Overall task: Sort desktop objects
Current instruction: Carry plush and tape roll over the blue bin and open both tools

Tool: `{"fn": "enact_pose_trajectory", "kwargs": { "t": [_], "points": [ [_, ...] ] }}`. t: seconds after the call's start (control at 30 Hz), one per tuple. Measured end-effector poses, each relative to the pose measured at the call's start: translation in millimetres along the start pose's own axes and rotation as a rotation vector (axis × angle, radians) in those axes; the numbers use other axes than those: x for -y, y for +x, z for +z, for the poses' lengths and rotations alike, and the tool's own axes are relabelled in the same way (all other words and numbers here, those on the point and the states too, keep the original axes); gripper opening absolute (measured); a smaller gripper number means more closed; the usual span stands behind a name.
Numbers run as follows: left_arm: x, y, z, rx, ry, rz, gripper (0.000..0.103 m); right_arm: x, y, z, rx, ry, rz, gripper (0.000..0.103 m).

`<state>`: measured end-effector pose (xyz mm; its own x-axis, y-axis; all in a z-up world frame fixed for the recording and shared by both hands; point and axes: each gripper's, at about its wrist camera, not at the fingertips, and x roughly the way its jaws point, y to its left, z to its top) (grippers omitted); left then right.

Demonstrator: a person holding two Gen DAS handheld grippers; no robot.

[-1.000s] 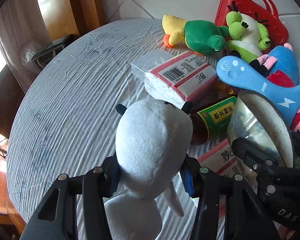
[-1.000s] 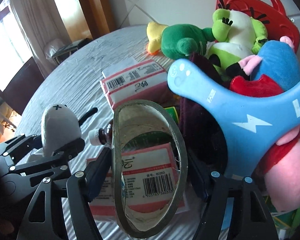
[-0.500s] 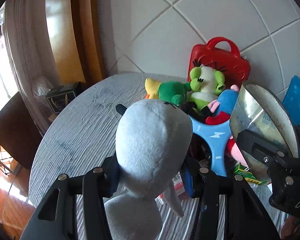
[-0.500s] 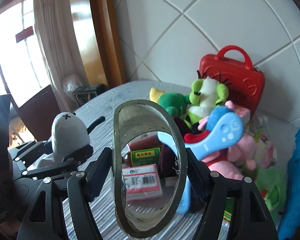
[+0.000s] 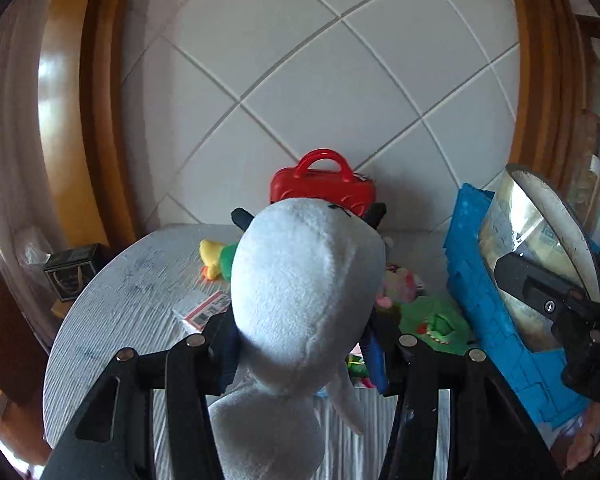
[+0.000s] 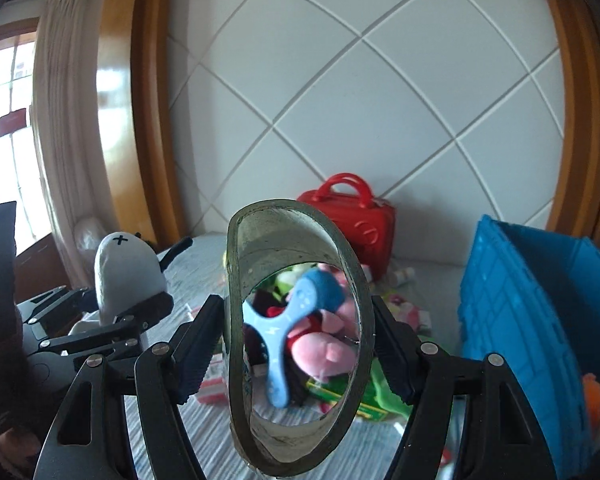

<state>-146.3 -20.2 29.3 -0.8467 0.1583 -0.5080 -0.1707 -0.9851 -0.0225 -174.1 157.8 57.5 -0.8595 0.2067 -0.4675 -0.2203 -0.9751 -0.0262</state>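
Note:
My left gripper (image 5: 300, 344) is shut on a pale grey plush toy (image 5: 304, 280) with black ears, held well above the round table (image 5: 132, 292). In the right wrist view the same plush toy (image 6: 126, 272) shows at the left. My right gripper (image 6: 298, 340) is shut on a wide roll of clear tape (image 6: 296, 336), squeezed into an oval, also raised above the table; the tape roll (image 5: 540, 248) appears at the right of the left wrist view. Through the roll I see a blue three-armed toy (image 6: 296, 312) and a pink plush (image 6: 324, 348) on the table.
A blue plastic crate (image 6: 532, 320) stands at the right. A red toy suitcase (image 6: 356, 220) leans against the tiled wall. A tissue pack (image 5: 204, 312), a green and yellow plush (image 5: 216, 260) and other toys lie on the table. A dark box (image 5: 68, 276) sits at the far left.
Both grippers have risen and tilted up with the plush toy and the tape roll still held. The table items have dropped low in view; the wall and blue crate now show.

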Motion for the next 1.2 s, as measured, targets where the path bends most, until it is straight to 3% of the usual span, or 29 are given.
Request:
{"fn": "enact_pose_trajectory", "kwargs": {
  "t": [0.2, 0.43, 0.57, 0.77, 0.87, 0.97, 1.07, 1.2],
  "points": [
    [78, -15, 11, 0.052, 0.092, -0.130, 0.050, 61, -64, -7, 0.047, 0.074, -0.148, 0.071],
    [202, -14, 21, 0.102, 0.167, -0.225, 0.050, 177, -126, -21, 0.104, 0.168, -0.285, 0.071],
    [286, -8, 27, 0.118, 0.161, -0.244, 0.050, 260, -135, -32, 0.099, 0.179, -0.316, 0.071],
    [394, 3, 46, 0.073, 0.142, -0.266, 0.050, 361, -142, -49, 0.065, 0.186, -0.315, 0.072],
    [435, 17, 45, 0.005, 0.142, -0.274, 0.050, 400, -138, -64, 0.031, 0.202, -0.299, 0.072],
    [467, 43, 26, -0.119, 0.163, -0.267, 0.051, 429, -135, -84, -0.017, 0.228, -0.282, 0.072],
    [488, 68, 3, -0.246, 0.189, -0.263, 0.051, 449, -129, -100, -0.069, 0.243, -0.281, 0.072],
    [504, 80, -20, -0.328, 0.223, -0.235, 0.051, 463, -117, -115, -0.133, 0.250, -0.266, 0.072]
  ]
}}
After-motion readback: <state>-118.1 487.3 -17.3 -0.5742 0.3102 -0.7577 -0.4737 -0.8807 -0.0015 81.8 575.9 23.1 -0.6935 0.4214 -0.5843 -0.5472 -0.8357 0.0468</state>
